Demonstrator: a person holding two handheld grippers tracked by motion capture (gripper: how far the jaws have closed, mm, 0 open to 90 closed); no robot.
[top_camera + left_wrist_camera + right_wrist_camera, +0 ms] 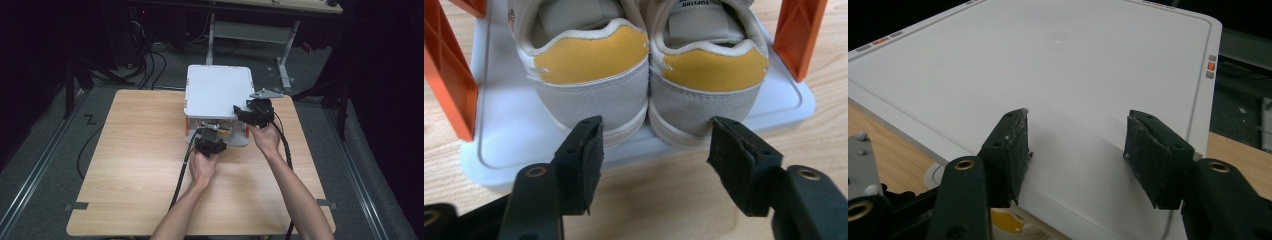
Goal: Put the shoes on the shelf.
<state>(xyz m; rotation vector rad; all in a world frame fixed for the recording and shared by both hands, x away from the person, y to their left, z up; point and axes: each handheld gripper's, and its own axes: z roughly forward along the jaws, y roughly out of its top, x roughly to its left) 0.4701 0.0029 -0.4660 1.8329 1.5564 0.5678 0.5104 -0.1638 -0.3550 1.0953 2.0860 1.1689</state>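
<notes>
A pair of shoes, the left one (589, 70) and the right one (711, 65), stands side by side on the lower white tray (504, 130) of a two-level rack. Their yellow and grey heels face my left gripper (656, 130). That gripper is open, its jaws just short of the heels with nothing between them. In the high view the shoes (221, 131) peek out under the white top shelf (217, 90), with the left gripper (210, 136) right in front of them. My right gripper (1078, 120) hovers open over the top shelf (1073, 55), near its front right corner (244, 111).
Orange posts (449, 85) (799, 35) hold the shelf up on either side of the shoes. The rack sits at the far middle of a wooden table (135, 150). Beyond the table are a dark floor, cables and another desk's frame (285, 45).
</notes>
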